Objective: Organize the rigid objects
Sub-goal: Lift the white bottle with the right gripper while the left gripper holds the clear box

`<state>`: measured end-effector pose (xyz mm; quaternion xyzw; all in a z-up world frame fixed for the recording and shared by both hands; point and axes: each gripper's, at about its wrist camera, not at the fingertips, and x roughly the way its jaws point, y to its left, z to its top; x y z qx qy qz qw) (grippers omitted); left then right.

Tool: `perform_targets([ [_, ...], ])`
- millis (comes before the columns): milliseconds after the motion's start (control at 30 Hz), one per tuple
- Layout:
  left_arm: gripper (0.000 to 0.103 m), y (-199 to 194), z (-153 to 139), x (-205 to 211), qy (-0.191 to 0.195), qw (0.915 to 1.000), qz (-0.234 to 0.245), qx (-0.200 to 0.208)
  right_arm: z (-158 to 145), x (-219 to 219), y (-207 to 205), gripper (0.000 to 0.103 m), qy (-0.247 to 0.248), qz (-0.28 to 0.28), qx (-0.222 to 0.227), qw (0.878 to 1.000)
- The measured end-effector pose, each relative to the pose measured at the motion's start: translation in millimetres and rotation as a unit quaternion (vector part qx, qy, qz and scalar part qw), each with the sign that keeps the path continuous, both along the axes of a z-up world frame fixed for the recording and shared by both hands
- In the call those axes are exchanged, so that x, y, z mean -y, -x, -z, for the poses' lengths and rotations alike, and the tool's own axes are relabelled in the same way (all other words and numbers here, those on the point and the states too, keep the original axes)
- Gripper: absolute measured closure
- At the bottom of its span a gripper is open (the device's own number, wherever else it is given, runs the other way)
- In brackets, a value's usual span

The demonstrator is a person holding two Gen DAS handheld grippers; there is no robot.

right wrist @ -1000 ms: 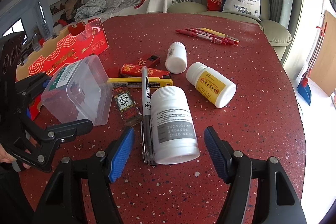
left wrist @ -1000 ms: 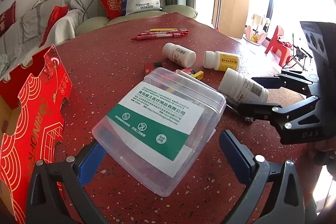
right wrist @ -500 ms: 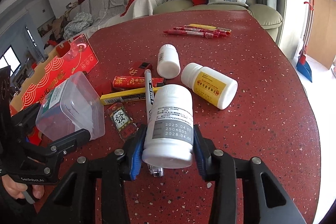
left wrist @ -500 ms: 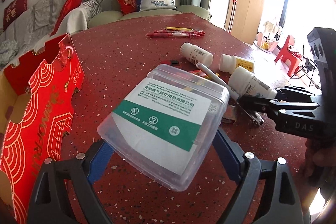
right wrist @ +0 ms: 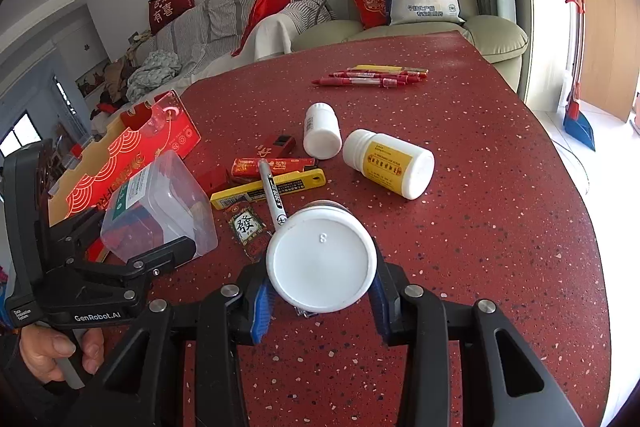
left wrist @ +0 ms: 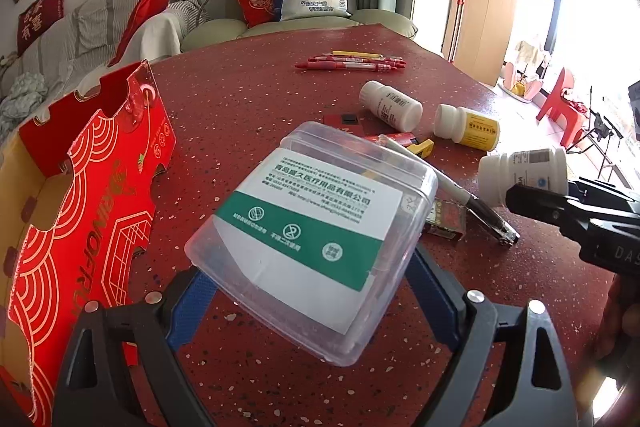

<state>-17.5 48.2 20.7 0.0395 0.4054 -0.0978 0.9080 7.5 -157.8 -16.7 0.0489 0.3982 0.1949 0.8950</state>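
The right claw (right wrist: 320, 301) is clamping a white pill bottle (right wrist: 322, 261) between its blue pads, having just been closing on it; the bottle is tipped so its flat round base is facing the camera, and it looks lifted off the red speckled bench (right wrist: 500, 227). Being a stiff, smooth plastic cylinder and probably light, it is likely to twist or slip if squeezed only near one end, so a hold across the middle of the body looks safest. The left claw (left wrist: 316, 297) is gripping a clear plastic box (left wrist: 316, 231) with a green-and-white label, its pads pressing the box's two sides after just closing in; the box is tilting up off the bench, thin-walled and likely to flex, so a gentle grip low on its walls should be suiting it. Just beyond the held bottle, a black-and-white marker (right wrist: 272, 195) is lying across a yellow utility knife (right wrist: 268, 189), with a small red packet (right wrist: 246, 229) beside them and a red lighter (right wrist: 272, 165) behind. Farther out, a yellow-labelled bottle (right wrist: 390, 163) and a smaller white bottle (right wrist: 321, 131) are lying on their sides, close together. A red patterned carton (left wrist: 80, 207) is standing open at the left edge. Farthest away, a bundle of red pens (right wrist: 372, 77) is resting near the bench's far side.
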Motion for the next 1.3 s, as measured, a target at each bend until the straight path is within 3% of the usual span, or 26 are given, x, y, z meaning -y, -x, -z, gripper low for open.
perform_targets([
  [167,0.011,-1,0,-2,0.005,1.0,-0.001,-0.003,2,2,8,0.061,0.03,-0.003,-0.003,1.0],
  [233,0.011,-1,1,-3,0.008,1.0,-0.002,-0.004,3,6,7,0.061,0.017,-0.005,-0.009,1.0],
  [300,0.011,-1,1,-4,0.01,0.9999,-0.003,-0.004,2,11,6,0.05,0.001,0.002,-0.011,1.0],
  [367,0.011,-2,1,-5,0.011,0.9999,-0.003,-0.005,1,11,5,0.045,0.005,0.006,-0.009,1.0],
  [533,0.011,-3,2,-5,0.009,0.9999,-0.003,-0.006,5,-6,6,0.046,0.08,-0.007,-0.009,0.997],
  [600,0.011,-3,2,-6,0.007,1.0,-0.004,-0.006,9,-11,7,0.055,0.092,-0.006,-0.008,0.996],
  [767,0.012,-1,4,-4,0.002,0.9999,-0.008,-0.007,10,-5,5,0.061,0.077,0.012,-0.011,0.997],
  [1167,0.012,3,4,4,-0.025,0.9995,-0.019,-0.003,8,-14,8,0.062,0.111,0.016,0.005,0.994],
  [1300,0.012,7,3,6,-0.036,0.9988,-0.034,-0.001,9,-12,11,0.062,0.092,0.018,-0.006,0.996],
])
